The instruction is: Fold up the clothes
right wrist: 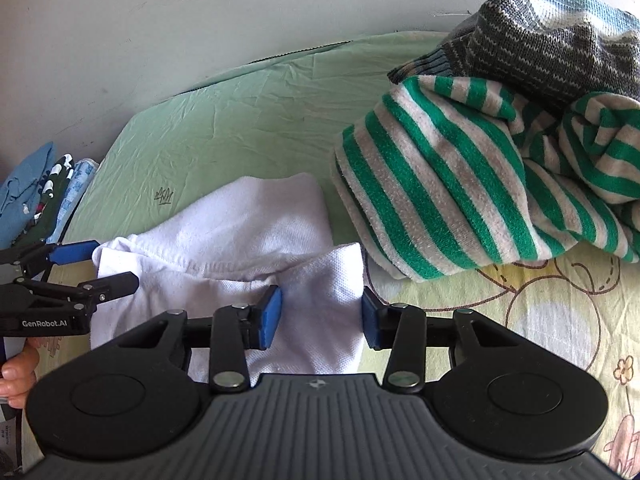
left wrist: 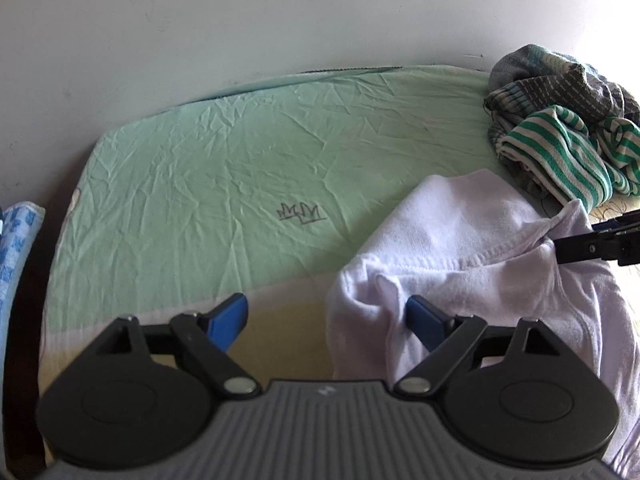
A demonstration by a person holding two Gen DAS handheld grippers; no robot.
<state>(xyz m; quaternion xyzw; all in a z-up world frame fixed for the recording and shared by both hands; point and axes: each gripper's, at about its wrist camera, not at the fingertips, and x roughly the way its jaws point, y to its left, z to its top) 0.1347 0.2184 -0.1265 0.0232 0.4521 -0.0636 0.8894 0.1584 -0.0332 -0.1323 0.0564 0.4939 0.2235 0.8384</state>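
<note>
1. On the bed's pale green wrinkled sheet (left wrist: 240, 152), a crumpled white cotton garment (right wrist: 248, 232) lies near a green-and-white striped knit top (right wrist: 440, 184) and grey patterned sweater (right wrist: 552, 40).
2. Left gripper (left wrist: 326, 316) is spread wide, its right finger touching the white fabric's edge.
3. Right gripper (right wrist: 322, 316) gapes over the garment, gripping nothing.

Between your right tongs (right wrist: 322, 316): white garment (right wrist: 248, 232), matt pique-knit cloth. Beyond them: striped top (right wrist: 440, 184), fuzzy, napped cloth; grey sweater (right wrist: 540, 44), coarse knit. Green sheet (left wrist: 240, 152): creased, smooth woven cloth. Tongs' bodies: matt black plastic, shiny metal rivets.
</note>
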